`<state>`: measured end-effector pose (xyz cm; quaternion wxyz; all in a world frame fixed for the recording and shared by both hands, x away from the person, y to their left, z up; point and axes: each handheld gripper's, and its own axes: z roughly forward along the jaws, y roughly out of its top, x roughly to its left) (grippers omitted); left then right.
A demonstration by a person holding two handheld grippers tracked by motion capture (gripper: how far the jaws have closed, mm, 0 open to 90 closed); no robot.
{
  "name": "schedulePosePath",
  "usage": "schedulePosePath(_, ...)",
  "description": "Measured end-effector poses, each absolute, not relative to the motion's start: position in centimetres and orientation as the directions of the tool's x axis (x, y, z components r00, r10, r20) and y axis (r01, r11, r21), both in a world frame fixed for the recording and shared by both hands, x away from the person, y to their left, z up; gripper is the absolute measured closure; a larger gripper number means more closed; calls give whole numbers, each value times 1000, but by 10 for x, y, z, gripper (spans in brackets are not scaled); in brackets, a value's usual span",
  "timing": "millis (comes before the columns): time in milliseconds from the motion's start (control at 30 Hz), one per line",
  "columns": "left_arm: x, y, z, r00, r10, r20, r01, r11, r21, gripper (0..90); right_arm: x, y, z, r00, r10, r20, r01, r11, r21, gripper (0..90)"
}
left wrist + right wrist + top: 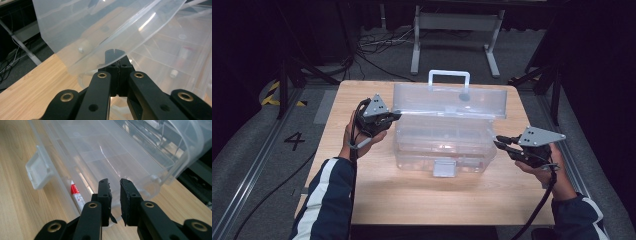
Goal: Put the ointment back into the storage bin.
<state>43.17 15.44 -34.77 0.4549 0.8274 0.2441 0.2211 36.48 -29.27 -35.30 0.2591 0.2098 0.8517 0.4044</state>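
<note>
On the wooden counter (377, 200) a clear plastic storage box (444, 150) stands near the middle, toward the far edge, its lid (449, 100) already swung up and standing nearly upright at the back, with the handle (449, 76) on top; the front latch (444, 168) hangs loose, so the opening looks largely done, and what is left is judged to be either pushing the lid fully back or reaching for the contents; at the box's left end the left claw (393, 116) has its jaws pressed together on the lower corner edge of the lid, pinching the thin plastic; inside, seen through the wall, lies a small red-and-white tube (77, 195) by the front side; at the right end the right claw (501, 142) is narrowly parted, holding nothing, its tips just beside the box's right wall, and whether they touch it cannot be told.
</note>
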Motion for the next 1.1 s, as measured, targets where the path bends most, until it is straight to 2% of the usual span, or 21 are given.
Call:
schedulePosePath(467, 416, 165, -358, 799, 585, 139, 194, -471, 861, 900, 373, -303, -364, -778, 592, -209, 213, 563, 799, 776)
schedulePosePath(1100, 394, 171, -372, 815, 555, 164, 198, -533, 822, 900, 379, -308, -371, -769, 610, -192, 242, 556, 795, 772)
